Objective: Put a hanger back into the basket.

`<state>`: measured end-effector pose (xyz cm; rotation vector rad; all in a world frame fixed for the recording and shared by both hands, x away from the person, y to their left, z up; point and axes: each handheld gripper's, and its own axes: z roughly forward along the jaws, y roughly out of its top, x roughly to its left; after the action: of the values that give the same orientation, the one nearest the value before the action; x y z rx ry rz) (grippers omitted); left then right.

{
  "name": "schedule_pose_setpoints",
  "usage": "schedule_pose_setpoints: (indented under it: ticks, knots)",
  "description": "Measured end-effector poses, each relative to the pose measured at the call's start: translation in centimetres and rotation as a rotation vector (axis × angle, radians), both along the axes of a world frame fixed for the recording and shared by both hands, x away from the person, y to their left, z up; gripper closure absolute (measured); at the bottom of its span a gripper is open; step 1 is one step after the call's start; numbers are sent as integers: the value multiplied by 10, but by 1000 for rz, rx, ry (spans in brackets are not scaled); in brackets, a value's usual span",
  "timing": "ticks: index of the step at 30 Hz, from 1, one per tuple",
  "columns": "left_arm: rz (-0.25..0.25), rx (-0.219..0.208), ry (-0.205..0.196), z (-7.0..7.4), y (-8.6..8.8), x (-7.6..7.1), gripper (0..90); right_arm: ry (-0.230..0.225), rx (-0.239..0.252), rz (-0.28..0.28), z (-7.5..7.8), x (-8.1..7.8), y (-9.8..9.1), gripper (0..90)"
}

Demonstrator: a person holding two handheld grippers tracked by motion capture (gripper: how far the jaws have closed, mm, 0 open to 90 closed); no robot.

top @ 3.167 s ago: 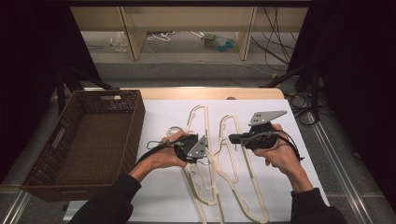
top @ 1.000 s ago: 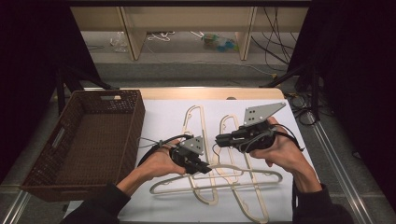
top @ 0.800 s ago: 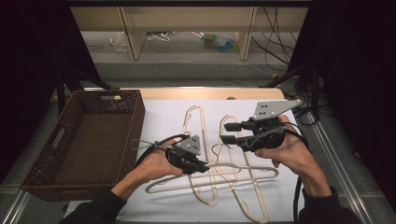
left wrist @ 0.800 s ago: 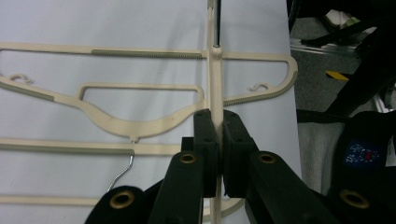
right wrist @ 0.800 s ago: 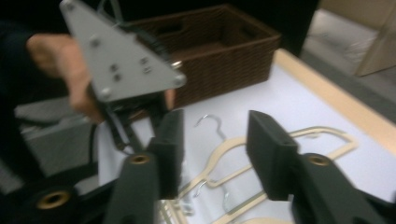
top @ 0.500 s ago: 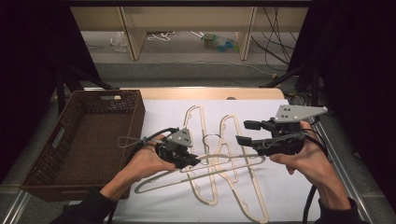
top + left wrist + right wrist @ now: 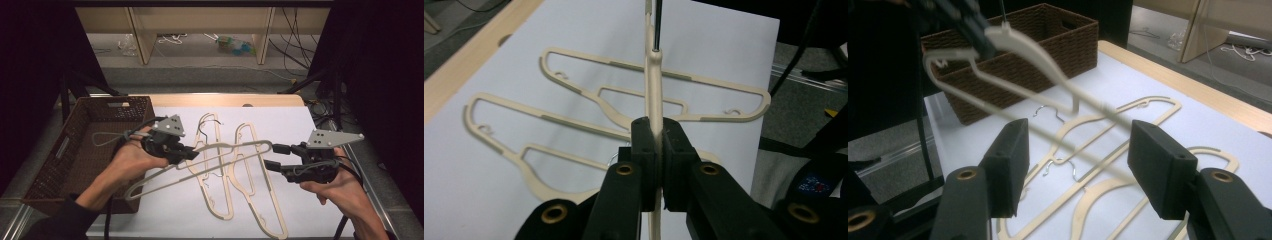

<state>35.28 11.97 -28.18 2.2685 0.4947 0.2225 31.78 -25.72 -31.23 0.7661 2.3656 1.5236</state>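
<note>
Lifted leftward, hanger pinched by left tool; right tool (just opened) spread.

We see three cream hangers on a white sheet over a pale wooden table. The woven basket is dark brown, and our grippers are black with grey top plates and brass-coloured rivets.

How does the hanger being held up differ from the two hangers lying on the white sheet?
The lifted hanger is pinched near its neck by the left tongs and slants in the air; the two flat hangers lie untouched on the white sheet. The lifted one runs crosswise above them, while they lie side by side. All three look the same cream colour and shape.
</note>
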Motion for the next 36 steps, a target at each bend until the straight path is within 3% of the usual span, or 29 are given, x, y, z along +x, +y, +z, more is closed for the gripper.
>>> schedule_pose_setpoints:
  ticks: [4,8,10,14,16,17,18,19,20,22,26,27,29,32,36]
  knots:
    - [44,-22,-20,17,25,-3,862,18,-10,-8,-18,-6,2,382]
    - [104,-52,-40,28,52,-5,862,48,14,-26,-43,-6,3,370]
    - [132,-65,-51,33,65,-5,862,81,-25,-37,-50,-7,1,369]
    - [169,-98,-59,38,85,-3,862,94,-11,-41,-59,-7,-1,369]
    - [216,-104,-73,43,108,1,862,105,5,-40,-63,-8,-1,369]
    - [216,-104,-73,43,108,1,862,100,5,-37,-64,-8,-1,369]
    - [260,-126,-81,44,124,3,862,106,4,-37,-65,-9,-1,369]
    - [273,-121,-94,43,134,5,862,114,-27,-46,-64,-10,-1,368]
    - [273,-121,-94,43,134,5,862,124,-28,-42,-64,-11,-1,367]
    - [341,-152,-81,38,158,9,862,108,-2,-32,-68,-10,2,365]
    - [405,-185,-70,29,187,13,863,125,-19,-49,-72,-10,2,357]
    - [405,-185,-70,29,187,13,862,131,-3,-43,-75,-9,4,354]
    - [436,-180,-73,22,206,17,863,145,3,-43,-79,-9,6,349]
    - [452,-185,-88,18,223,21,862,158,-13,-47,-82,-10,7,348]
    - [475,-190,-84,13,237,25,862,150,4,-36,-85,-9,8,347]
